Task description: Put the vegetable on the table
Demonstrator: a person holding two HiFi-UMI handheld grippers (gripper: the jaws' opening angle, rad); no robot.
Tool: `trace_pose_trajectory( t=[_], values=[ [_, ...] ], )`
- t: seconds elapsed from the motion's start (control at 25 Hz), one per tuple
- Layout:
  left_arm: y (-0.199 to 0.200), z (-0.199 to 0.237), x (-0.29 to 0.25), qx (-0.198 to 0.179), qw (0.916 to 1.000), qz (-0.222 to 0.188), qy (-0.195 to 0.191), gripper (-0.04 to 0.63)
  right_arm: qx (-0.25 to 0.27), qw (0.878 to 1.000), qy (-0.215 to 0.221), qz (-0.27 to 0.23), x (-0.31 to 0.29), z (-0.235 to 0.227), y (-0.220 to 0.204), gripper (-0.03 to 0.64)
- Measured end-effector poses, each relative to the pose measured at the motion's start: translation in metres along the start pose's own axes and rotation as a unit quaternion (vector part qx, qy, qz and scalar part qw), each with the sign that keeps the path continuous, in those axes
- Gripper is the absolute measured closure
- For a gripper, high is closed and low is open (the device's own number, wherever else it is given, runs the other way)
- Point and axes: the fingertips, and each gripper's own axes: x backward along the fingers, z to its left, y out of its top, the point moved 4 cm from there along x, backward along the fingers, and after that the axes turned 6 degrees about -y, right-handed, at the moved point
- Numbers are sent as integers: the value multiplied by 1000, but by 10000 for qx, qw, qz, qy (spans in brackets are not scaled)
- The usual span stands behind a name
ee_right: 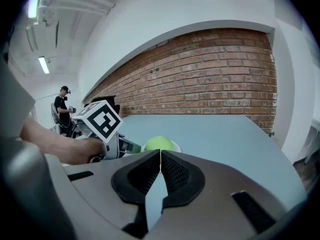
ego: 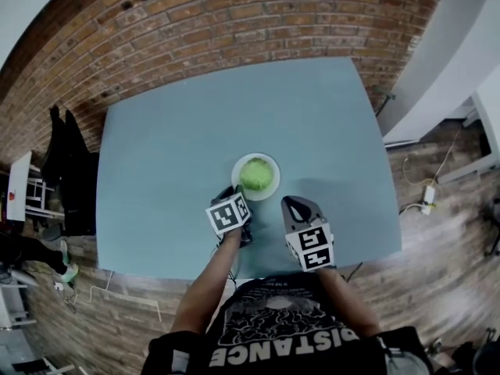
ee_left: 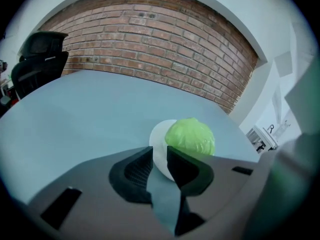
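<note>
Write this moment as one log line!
vegetable: on plate | plate: on table | left gripper: open, near plate | right gripper: shut, empty

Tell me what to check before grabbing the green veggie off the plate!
1. Green vegetable sits on the plate: ok.
2. Left gripper jaws apart, pointing at the plate's rim: ok.
3. Left gripper touching the plate: cannot tell.
4. Right gripper ready to grab: not ok, its jaws are together and empty.
5. Table has bare room beside the plate for the vegetable: ok.
</note>
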Motion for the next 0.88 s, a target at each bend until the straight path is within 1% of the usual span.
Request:
trace_pose_trajectory(
  t=[0.2,0.32,0.4,0.56,0.64,0.76,0.88],
  values=[
    [2,-14,17,-122,9987,-278,-416,508,41,10000,-9,3,3,6,-3,607],
    [4,-24,32,-359,9956,-496,-715,509,22,10000,-7,-39,5,11,0,607],
    [7,-30,42,-514,9922,-715,-887,543,22,10000,0,-80,7,14,2,607],
    [13,-43,63,-898,9823,-1182,-1139,543,116,9998,40,-160,10,20,4,607],
    [13,-51,72,-1079,9775,-1289,-1270,543,129,9997,48,-223,13,23,6,607],
    [12,-59,84,-1232,9718,-1382,-1461,543,84,9993,92,-355,17,29,10,607],
    [8,-64,96,-1380,9676,-1473,-1520,543,45,9988,124,-481,24,36,11,607]
  ],
)
